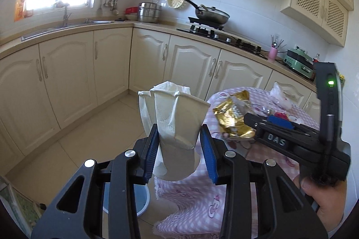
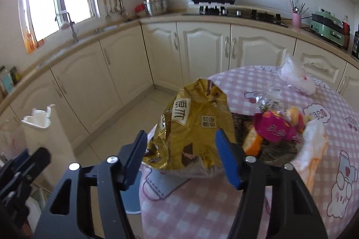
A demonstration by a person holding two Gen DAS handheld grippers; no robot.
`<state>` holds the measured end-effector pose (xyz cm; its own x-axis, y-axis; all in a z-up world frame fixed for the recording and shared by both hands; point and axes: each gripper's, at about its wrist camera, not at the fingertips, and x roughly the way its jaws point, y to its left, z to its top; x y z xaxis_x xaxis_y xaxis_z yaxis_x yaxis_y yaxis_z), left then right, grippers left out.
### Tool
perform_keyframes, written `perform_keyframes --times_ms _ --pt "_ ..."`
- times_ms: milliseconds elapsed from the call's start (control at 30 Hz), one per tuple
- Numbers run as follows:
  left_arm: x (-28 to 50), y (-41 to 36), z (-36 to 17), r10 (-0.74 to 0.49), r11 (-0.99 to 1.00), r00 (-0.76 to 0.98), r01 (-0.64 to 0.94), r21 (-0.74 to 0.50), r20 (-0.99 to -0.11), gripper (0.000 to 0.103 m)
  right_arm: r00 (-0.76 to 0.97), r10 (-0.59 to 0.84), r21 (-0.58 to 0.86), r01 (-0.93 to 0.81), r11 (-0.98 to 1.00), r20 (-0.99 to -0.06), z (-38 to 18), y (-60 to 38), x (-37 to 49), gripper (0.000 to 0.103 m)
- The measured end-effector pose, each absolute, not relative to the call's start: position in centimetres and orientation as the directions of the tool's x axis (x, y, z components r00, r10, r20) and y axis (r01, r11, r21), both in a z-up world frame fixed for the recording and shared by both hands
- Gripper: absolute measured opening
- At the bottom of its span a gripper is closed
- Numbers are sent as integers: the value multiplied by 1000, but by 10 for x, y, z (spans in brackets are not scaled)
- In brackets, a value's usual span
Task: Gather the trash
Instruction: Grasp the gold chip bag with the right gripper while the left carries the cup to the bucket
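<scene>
My left gripper (image 1: 179,130) is shut on a crushed white paper cup (image 1: 177,108) and holds it up beside the table's edge. The same cup (image 2: 38,118) shows at the far left of the right wrist view. My right gripper (image 2: 181,134) is shut on a crinkled gold snack bag (image 2: 195,122), pads against its lower sides, over the edge of the table. In the left wrist view the right gripper (image 1: 253,121) reaches in from the right, held by a hand (image 1: 323,198), with the gold bag (image 1: 233,117) at its tips.
The round table has a pink checked cloth (image 2: 202,212). A pile with a pink wrapper (image 2: 276,129) and orange peel (image 2: 252,142) lies right of the bag, a crumpled white plastic bag (image 2: 296,77) farther back. A blue bin (image 1: 141,200) stands on the floor below. Cabinets (image 1: 67,77) line the walls.
</scene>
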<state>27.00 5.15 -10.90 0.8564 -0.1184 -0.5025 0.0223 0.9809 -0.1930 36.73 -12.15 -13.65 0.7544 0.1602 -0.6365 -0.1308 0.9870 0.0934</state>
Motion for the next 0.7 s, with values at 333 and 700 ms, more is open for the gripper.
perform_keyframes --times_ms 333,700 --pt "277 98 -131 -102 971 846 -28 -236 -523 35 745 247 88 -247 965 -619 -144 -81 370 4" --pt "297 175 -208 59 941 735 -267 -209 -675 35 546 397 130 -462 877 -738 -216 42 393 4"
